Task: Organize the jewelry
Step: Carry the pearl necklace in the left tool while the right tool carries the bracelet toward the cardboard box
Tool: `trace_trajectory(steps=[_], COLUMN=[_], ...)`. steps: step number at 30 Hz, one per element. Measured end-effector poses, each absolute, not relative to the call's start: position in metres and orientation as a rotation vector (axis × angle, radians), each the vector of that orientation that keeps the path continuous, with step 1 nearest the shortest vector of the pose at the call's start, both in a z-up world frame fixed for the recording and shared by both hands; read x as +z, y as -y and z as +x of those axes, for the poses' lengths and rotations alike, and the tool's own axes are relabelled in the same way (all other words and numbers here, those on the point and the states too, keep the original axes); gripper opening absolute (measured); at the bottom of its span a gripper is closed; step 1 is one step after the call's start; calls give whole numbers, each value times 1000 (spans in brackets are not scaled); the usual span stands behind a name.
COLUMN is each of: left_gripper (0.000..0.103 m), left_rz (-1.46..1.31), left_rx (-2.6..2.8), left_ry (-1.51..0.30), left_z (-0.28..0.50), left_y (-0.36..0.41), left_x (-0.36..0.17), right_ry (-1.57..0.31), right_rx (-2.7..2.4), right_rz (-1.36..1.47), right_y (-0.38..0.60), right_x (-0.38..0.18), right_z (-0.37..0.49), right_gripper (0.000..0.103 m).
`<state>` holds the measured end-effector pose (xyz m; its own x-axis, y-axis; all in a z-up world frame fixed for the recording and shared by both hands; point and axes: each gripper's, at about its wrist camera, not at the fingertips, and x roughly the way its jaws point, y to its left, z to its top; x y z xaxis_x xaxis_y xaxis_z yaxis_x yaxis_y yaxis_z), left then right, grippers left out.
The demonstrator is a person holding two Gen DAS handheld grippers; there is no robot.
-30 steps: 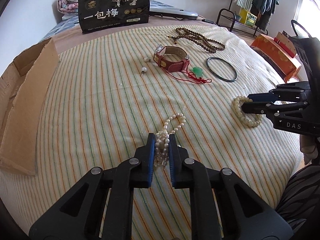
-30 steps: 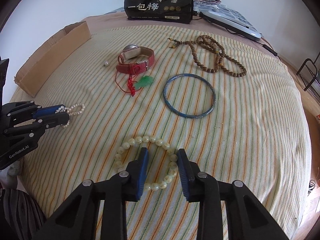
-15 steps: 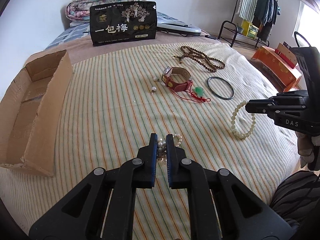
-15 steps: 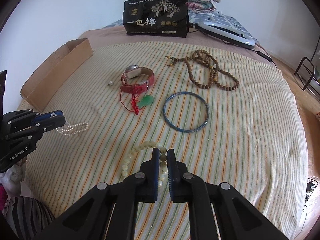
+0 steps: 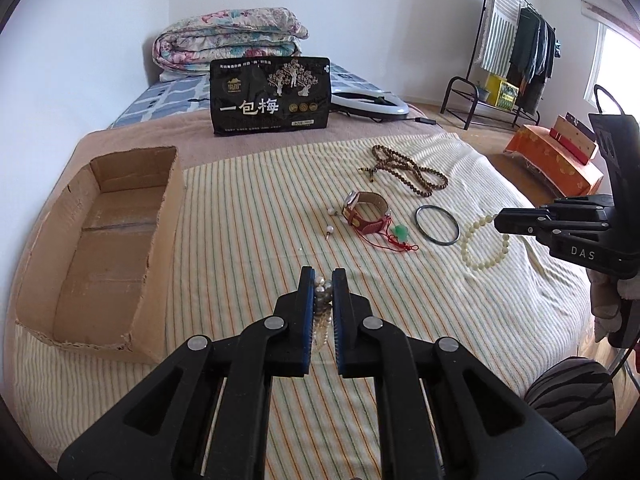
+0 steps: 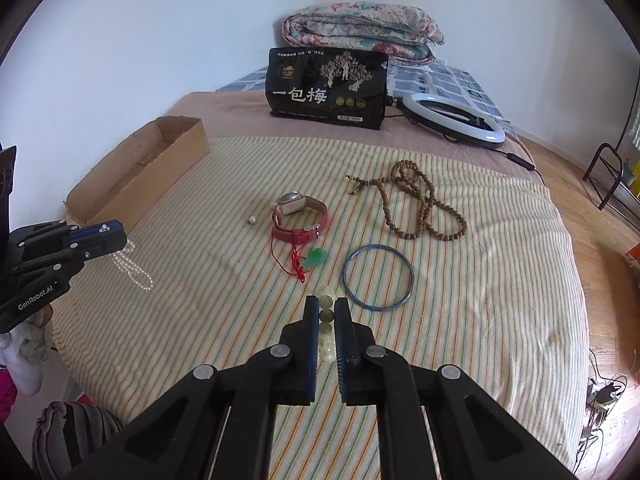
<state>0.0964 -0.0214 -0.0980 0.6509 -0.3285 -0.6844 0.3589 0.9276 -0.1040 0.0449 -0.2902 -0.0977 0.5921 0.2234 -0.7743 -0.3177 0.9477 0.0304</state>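
Observation:
My left gripper [image 5: 322, 278] is shut on a white pearl necklace [image 5: 323, 300] and holds it above the striped bed cover; its strands hang below the gripper [image 6: 134, 268] in the right wrist view. My right gripper [image 6: 326, 306] is shut on a pale bead bracelet [image 6: 326, 328], which dangles from it [image 5: 482, 240] in the left wrist view. An open cardboard box [image 5: 108, 240] lies at the left. A red-strap watch [image 5: 366, 210], a green pendant on red cord [image 5: 400, 234], a dark bangle [image 5: 437, 225], brown prayer beads [image 5: 408, 172] and pearl earrings [image 5: 330, 230] lie on the cover.
A black snack bag [image 5: 270, 96] stands at the back with a folded quilt [image 5: 230, 42] behind it and a ring light [image 5: 370, 102] to its right. A clothes rack [image 5: 516, 64] and an orange box [image 5: 554, 160] stand beyond the bed's right edge.
Both grippers have closed on their pieces and lifted them off the cover: the left took the pearl necklace, the right took the pale bead bracelet. Both have pulled back and up.

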Motion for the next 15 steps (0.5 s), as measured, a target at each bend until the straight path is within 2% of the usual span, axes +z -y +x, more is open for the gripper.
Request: trace_trajectory(steps=[15], left_gripper=[6], left_rz=[-8], left_rx=[-295], left_ry=[-635], left_z=[99], left_y=[-42], left_x=[-41], right_ry=[-760], right_rx=[399], right_rz=[-138], right_y=[239], right_x=[-38], right_z=[47], right_gripper=[5])
